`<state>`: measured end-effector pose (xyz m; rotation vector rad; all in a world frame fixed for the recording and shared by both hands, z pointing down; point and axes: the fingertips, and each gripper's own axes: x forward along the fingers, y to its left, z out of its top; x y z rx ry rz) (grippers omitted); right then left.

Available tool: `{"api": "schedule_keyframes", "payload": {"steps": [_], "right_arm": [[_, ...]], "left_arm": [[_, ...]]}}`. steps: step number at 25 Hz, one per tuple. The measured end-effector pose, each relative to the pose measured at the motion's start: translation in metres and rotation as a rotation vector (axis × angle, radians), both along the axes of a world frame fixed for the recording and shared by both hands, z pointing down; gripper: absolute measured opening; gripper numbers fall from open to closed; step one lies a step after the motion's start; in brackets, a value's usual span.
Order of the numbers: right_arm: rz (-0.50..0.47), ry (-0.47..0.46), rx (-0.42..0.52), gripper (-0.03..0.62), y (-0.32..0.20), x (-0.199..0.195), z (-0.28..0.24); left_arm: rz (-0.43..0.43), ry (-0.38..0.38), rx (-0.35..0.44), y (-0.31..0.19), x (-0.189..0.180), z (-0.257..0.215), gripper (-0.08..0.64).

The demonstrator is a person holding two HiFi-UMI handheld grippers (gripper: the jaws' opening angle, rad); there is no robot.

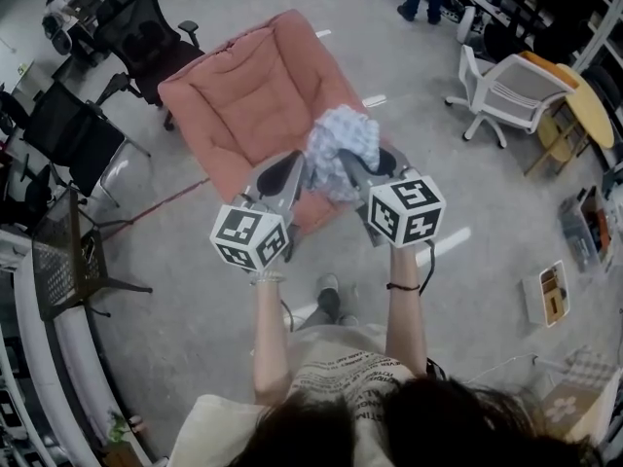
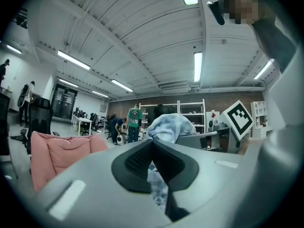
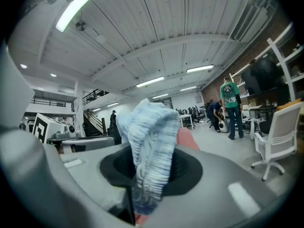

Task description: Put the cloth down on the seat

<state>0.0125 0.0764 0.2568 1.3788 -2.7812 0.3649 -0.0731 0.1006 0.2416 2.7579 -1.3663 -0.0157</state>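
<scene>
A pale blue-and-white cloth point(image 1: 341, 149) hangs bunched between my two grippers, held up in the air over the front of the pink padded seat point(image 1: 255, 95). My left gripper point(image 1: 292, 178) is shut on one end of the cloth point(image 2: 154, 184), which shows between its dark pads. My right gripper point(image 1: 352, 168) is shut on the other end, where the ribbed cloth point(image 3: 149, 151) rises thick out of its jaws. Both grippers tilt upward, so their views face the ceiling and the room. The seat's backrest point(image 2: 57, 151) appears at the left in the left gripper view.
Black office chairs point(image 1: 141, 32) stand left of and behind the seat. A white chair point(image 1: 511, 90) and a round wooden table point(image 1: 589, 105) are at the right. A dark wire rack point(image 1: 68, 251) stands at my left. Boxes point(image 1: 547, 292) lie on the floor at the right. People stand at the far end.
</scene>
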Motion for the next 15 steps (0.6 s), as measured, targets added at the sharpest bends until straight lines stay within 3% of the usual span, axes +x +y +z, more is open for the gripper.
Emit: {"api": "schedule_keyframes", "payload": {"steps": [15], "right_arm": [[0.075,0.018,-0.057,0.118,-0.066,-0.013,0.02]], "left_arm": [[0.074,0.019,-0.038,-0.076,-0.018,0.015,-0.002]]}}
